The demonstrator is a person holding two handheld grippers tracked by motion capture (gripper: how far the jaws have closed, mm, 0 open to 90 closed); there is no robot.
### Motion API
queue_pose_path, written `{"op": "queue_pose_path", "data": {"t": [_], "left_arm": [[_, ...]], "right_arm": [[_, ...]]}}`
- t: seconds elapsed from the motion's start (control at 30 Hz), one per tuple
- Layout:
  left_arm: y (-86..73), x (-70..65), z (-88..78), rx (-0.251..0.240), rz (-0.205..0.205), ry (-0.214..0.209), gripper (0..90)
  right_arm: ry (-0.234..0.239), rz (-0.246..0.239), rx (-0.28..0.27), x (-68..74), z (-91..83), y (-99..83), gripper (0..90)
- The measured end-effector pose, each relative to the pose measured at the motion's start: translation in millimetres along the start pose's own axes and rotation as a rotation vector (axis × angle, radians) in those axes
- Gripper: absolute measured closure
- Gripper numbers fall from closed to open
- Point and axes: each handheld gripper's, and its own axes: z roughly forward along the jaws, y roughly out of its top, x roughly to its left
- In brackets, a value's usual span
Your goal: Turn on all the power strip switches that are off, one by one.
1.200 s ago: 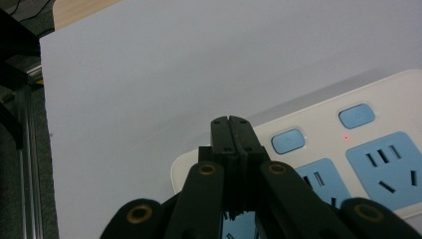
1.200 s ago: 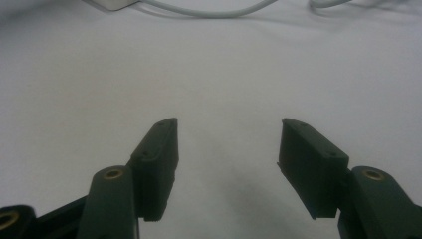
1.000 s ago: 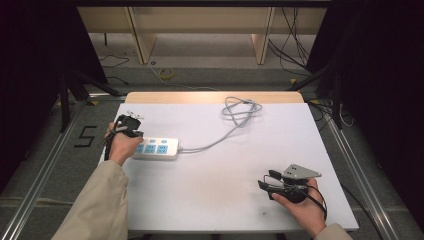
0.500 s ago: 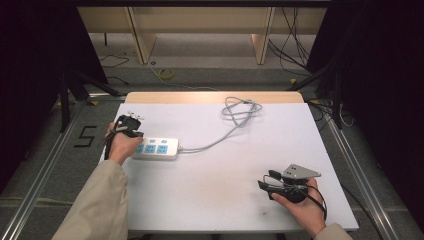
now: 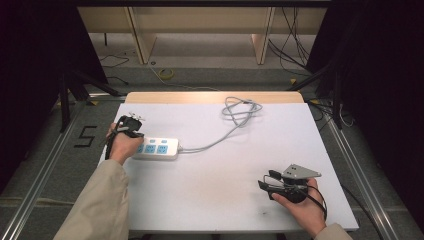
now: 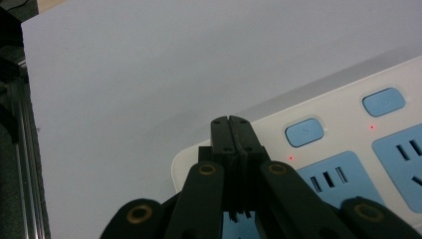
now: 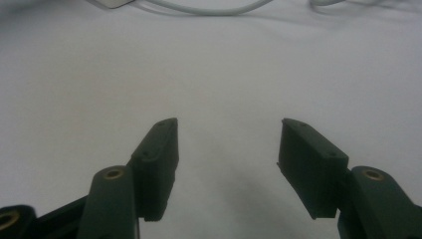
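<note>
While the left gripper (image 5: pixel 131 121) is sitting at the left end of the white power strip (image 5: pixel 156 148), its 2 jaws are pressed flat together with nothing between them. In the left gripper view the gripper's closed tip (image 6: pixel 232 122) is hovering over the strip's rounded corner (image 6: pixel 185 164), just beside a blue switch button (image 6: pixel 303 132); whether the tip is touching the casing cannot be told. A small red light (image 6: pixel 290 158) is glowing below that button, and a second blue button (image 6: pixel 383 101) with its own red dot is lying further along. Blue socket panels (image 6: pixel 331 178) are showing beside the jaws.

The strip is lying flat on the left part of the white bench (image 5: pixel 210 200), long side running left to right, close to the bench's left edge. Its grey cable (image 5: pixel 215 141) is trailing right and away, ending in a loose coil (image 5: pixel 241 109) near the far edge.

The right gripper (image 5: pixel 265 180) is resting low over the near right part of the bench, well apart from the strip, pointing left. Its jaws are standing wide apart and holding nothing; in the right gripper view the 2 black pads (image 7: pixel 159 154) are framing bare bench surface, with the cable (image 7: pixel 209 10) crossing far ahead.

A person's left sleeve (image 5: pixel 100 205) is coming in from the bottom.
</note>
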Motion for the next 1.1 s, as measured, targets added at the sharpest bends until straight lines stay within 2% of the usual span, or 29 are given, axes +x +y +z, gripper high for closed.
{"op": "queue_pose_path", "data": {"t": [0.17, 0.3, 0.5, 0.57, 0.67, 0.8, 0.9, 1.0, 1.03, 1.1], "left_arm": [[1.0, -2.2, 0.6, 0.007, 0.002, 0.002, 89.9], [2.7, -4.2, 0.9, 0.023, 0.028, 0.016, 89.9], [3.4, -6.2, 1.6, 0.032, 0.043, 0.027, 90.0], [3.8, -6.7, 1.3, 0.047, 0.068, 0.049, 90.0], [2.1, -5.0, 1.8, 0.065, 0.084, 0.079, 90.0], [-1.7, 0.9, 0.8, 0.059, 0.05, 0.054, 89.9], [-2.6, 4.0, 0.2, 0.05, 0.038, 0.04, 89.9], [-1.6, 4.8, -2.0, 0.009, -0.004, 0.003, 89.9], [-0.3, 3.6, -2.9, 0.001, 0.002, 0.005, 89.9], [0.6, 1.0, -1.7, 0.015, 0.018, -0.001, 89.9]], "right_arm": [[-0.001, -0.002, 0.001, 0.1, 0.0, 0.1, 41.8], [-0.001, -0.004, 0.001, -0.1, -0.1, -0.1, 41.8], [0.0, -0.003, 0.003, -0.1, -0.3, -0.1, 41.8], [0.0, -0.004, 0.001, -0.2, -0.3, -0.1, 41.8], [0.002, -0.005, 0.001, 0.1, -0.4, 0.0, 41.8], [0.004, -0.004, 0.003, 0.6, 0.3, 0.3, 41.8], [0.004, -0.007, 0.004, 0.7, 0.9, 0.3, 41.8], [0.002, -0.004, 0.005, 0.7, 0.7, 0.3, 41.8], [0.002, -0.005, 0.006, 0.5, 0.8, 0.2, 41.8], [0.002, -0.005, 0.007, 0.3, 0.9, 0.2, 41.8]]}}
